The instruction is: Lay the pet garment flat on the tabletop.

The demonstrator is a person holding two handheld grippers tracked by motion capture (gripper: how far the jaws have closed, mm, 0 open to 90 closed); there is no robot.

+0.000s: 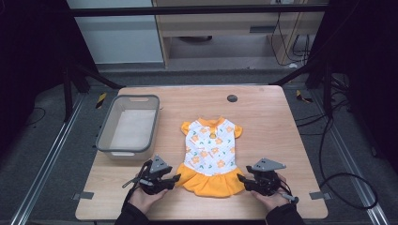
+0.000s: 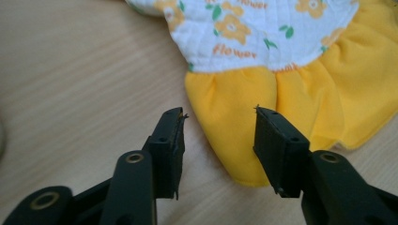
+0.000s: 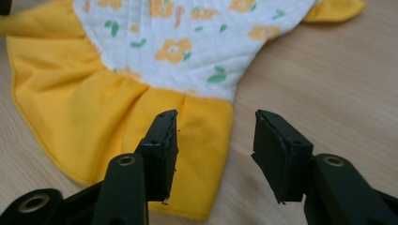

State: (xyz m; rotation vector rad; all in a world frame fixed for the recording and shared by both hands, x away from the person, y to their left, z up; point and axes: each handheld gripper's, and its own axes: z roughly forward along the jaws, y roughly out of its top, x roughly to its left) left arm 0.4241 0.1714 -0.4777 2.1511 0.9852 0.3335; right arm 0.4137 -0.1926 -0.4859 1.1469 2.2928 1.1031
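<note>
A light wooden desk [image 1: 267,117] carries a grey plastic bin [image 1: 127,125] at its left side. A small dress [image 1: 211,154] with a white floral top and orange skirt lies flat near the middle, apart from the bin. A dark round cap [image 1: 232,98] sits near the far edge.

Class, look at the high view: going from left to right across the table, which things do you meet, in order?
Grey rectangular plastic bin → left gripper → small white floral dress with orange skirt → right gripper.
</note>
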